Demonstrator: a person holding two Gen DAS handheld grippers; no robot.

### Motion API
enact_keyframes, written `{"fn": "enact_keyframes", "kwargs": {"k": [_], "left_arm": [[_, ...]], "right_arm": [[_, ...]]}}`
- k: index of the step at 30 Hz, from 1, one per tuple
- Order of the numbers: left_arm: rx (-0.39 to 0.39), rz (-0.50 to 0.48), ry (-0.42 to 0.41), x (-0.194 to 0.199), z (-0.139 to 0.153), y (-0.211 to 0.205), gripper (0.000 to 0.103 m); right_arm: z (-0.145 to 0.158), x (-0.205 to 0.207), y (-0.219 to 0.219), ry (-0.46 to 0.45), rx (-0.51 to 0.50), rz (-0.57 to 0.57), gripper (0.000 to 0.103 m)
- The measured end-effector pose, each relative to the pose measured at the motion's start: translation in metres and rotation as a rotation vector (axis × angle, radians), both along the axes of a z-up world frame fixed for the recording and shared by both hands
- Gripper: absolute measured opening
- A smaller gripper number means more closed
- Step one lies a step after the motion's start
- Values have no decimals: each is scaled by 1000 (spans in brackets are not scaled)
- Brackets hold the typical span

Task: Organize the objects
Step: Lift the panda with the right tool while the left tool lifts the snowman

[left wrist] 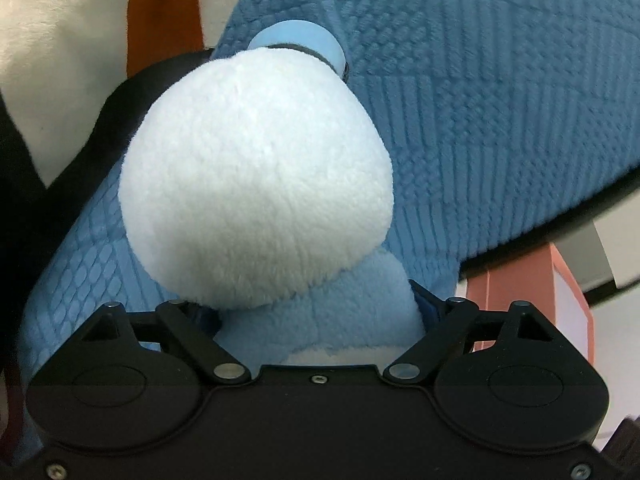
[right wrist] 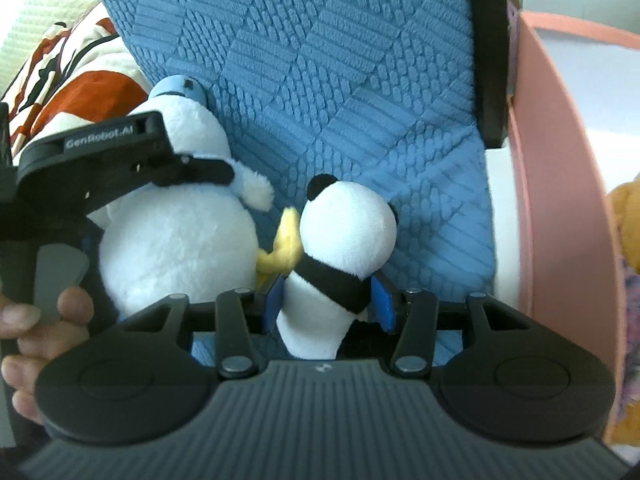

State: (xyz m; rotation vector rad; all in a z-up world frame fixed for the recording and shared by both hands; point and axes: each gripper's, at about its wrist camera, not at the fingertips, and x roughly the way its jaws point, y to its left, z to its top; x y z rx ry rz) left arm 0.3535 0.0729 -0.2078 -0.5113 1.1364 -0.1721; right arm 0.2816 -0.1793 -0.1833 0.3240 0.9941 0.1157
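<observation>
**Two plush toys held against a blue quilted cushion, one per claw**

We see both toys upright, side by side, on the blue cushion (right wrist: 340,80), which fills the background of both views; no tabletop is visible. The panda plush (right wrist: 344,240) stands directly ahead of the right claw (right wrist: 328,308), its long axis rising away from the camera, head uppermost. The claw's blue pads (right wrist: 274,300) press its lower body from both sides, so we read this claw as closed on the panda at a moderate width.

Just beside the panda, toward the cushion's left edge, stands the larger white plush (right wrist: 176,240) with a pale blue cap; a small yellow piece (right wrist: 286,240) lies between the two. The left claw (left wrist: 320,320) straddles the toy's pale blue base, jaws wide. Its pads are largely hidden behind the fabric, so we cannot tell whether they press or merely flank it.

A pink bin wall (right wrist: 560,200) rises past the cushion's right edge, nearer the right hand; we judge it the likely destination
</observation>
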Motion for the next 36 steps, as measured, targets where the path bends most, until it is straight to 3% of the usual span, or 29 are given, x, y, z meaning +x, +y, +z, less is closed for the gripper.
{"fn": "enact_keyframes", "kwargs": {"k": [7, 14, 18, 24, 36], "left_arm": [[11, -94, -75, -33, 23, -17, 87], [14, -151, -56, -53, 31, -22, 87], [12, -175, -53, -61, 43, -26, 87], [2, -203, -55, -72, 61, -36, 87], [-30, -317, -132, -65, 135, -84, 88]], "right_arm": [[11, -30, 2, -19, -54, 3, 50], [29, -57, -13, -22, -44, 16, 48], [53, -65, -15, -54, -80, 33, 49], [84, -69, -29, -65, -49, 36, 49], [156, -83, -70, -167, -10, 1, 49]]}}
